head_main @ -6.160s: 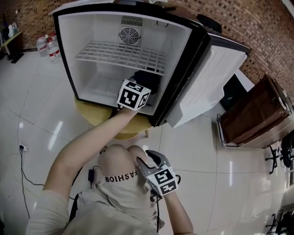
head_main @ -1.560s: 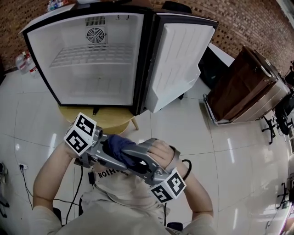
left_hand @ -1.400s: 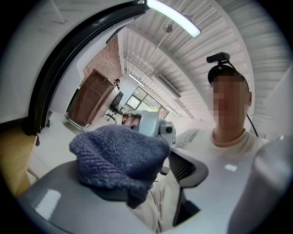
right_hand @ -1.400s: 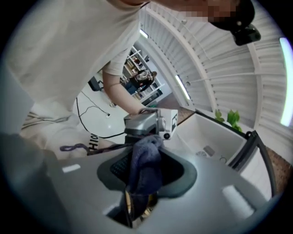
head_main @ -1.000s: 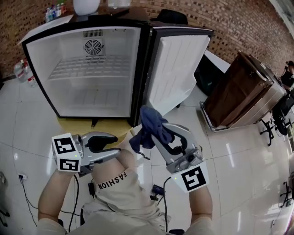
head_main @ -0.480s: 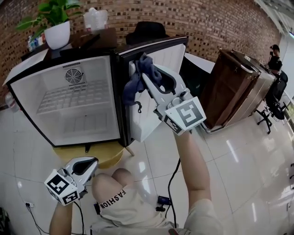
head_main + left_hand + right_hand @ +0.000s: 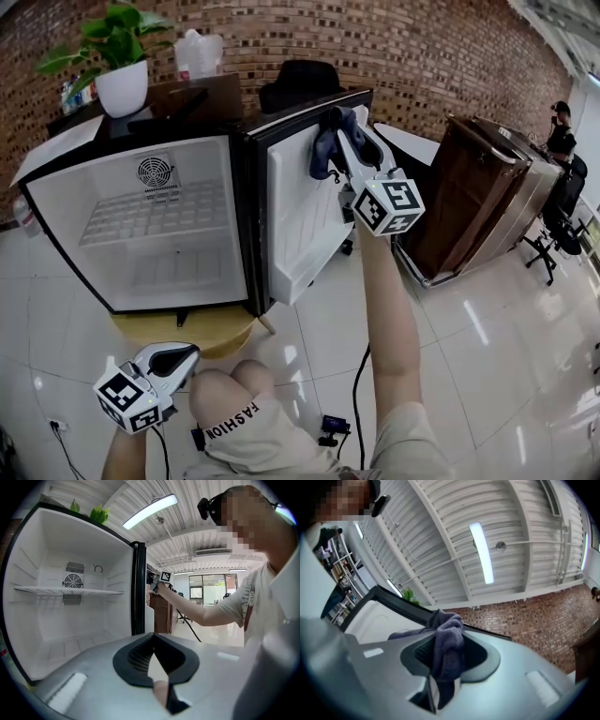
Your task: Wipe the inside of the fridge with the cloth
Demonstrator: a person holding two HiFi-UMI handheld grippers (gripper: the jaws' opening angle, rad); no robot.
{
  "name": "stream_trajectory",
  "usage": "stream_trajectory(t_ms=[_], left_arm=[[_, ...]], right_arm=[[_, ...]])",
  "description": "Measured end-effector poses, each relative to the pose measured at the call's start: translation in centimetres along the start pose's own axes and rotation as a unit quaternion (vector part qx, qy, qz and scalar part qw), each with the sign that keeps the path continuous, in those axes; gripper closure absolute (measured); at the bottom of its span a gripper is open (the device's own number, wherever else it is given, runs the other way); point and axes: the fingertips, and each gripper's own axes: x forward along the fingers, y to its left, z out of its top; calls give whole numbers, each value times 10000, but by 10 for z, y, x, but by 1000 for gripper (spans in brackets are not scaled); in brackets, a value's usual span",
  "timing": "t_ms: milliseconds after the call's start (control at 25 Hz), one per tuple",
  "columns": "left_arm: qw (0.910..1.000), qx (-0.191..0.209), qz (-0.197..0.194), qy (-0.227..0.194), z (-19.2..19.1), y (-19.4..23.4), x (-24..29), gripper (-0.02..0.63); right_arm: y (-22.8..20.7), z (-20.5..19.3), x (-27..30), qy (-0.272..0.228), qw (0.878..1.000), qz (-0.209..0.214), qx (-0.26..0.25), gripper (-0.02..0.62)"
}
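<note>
While the fridge (image 7: 246,225) stood open on a low round wooden bench (image 7: 202,330), its white interior held only one wire shelf (image 7: 155,211) and a fan grille (image 7: 153,171) in the back wall. The door (image 7: 300,225) swung out to the right. The right gripper (image 7: 339,125) was raised at the door's top edge, its jaws clamped on the dark blue cloth (image 7: 323,155). The cloth hung bunched at the upper part of the door, and contact with it could not be told. The left gripper (image 7: 183,354) sat low and near, beside the person's knee (image 7: 230,384), jaws pressed together with nothing between them. The floor (image 7: 469,356) was glossy white tile and the far wall (image 7: 422,47) was red brick. A potted plant (image 7: 120,66) showed beyond the fridge top, at the left. A wooden cabinet (image 7: 469,187) stood right of the door, with an office chair (image 7: 553,220) and a second person (image 7: 561,117) farther right.
</note>
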Motion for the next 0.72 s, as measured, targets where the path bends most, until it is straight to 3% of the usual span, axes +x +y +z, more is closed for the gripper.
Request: stream_trajectory(t_ms=[200,280,360,440,520,560,640,720], left_arm=[[10000,32,-9,94,0,-5,3,606],[9999,75,-3,126,1,-8,4,606],[9998,109,16,151,0,-10,4,606],[9998,83,52,191,-5,-11,4,606],[9997,-22,124,186,-9,-6,5,606],[9997,-99,164,143,-10,-3,7,606],[9995,-237,207,22,-8,4,13,606],[9995,-232,211,-31,-7,3,18,606]], right_arm=[[-96,-50,16,533,9908,-1120,547,485],[-115,-60,17,696,9872,-1248,713,485],[-92,-38,4,410,9933,-817,707,483],[-25,5,-27,-220,9979,154,582,483],[62,34,-55,-610,9900,1262,176,483],[96,33,-59,-554,9852,1621,-65,483],[132,16,-51,-342,9805,1910,-317,483],[130,7,-41,-347,9808,1891,-322,483]])
